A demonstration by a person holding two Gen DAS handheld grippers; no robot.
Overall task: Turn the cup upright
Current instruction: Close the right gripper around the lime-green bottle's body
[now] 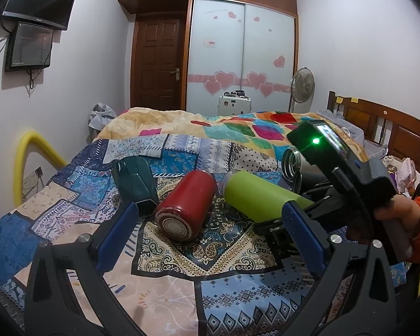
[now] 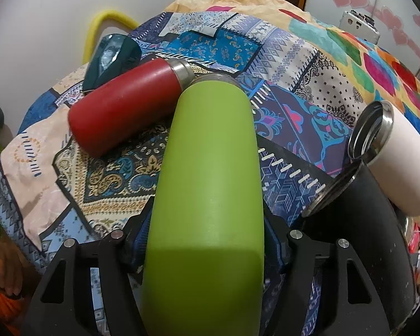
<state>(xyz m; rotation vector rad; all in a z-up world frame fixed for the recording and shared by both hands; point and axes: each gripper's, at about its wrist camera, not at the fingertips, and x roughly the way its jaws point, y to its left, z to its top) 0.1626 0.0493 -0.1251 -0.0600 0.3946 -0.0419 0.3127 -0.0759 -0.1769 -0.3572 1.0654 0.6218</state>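
Observation:
Several cups lie on their sides on the patterned bedspread point(image 1: 159, 285). My right gripper point(image 2: 207, 240) is shut on the lime green cup point(image 2: 210, 184), which lies between its blue pads with its mouth pointing away; the cup also shows in the left wrist view point(image 1: 254, 196). A red cup point(image 1: 184, 207) point(image 2: 120, 112) lies just left of it, its steel neck touching the green cup's far end. A dark green faceted cup point(image 1: 135, 184) point(image 2: 112, 56) lies further left. My left gripper point(image 1: 212, 240) is open and empty, hovering in front of the red cup.
A black cup point(image 2: 358, 204) and a white cup point(image 2: 400, 156) lie on their sides at the right, mouths open. A yellow padded rail point(image 1: 22, 168) edges the bed at left. The wooden headboard point(image 1: 400, 131) and clutter are at right. A folded quilt point(image 1: 182, 123) lies behind.

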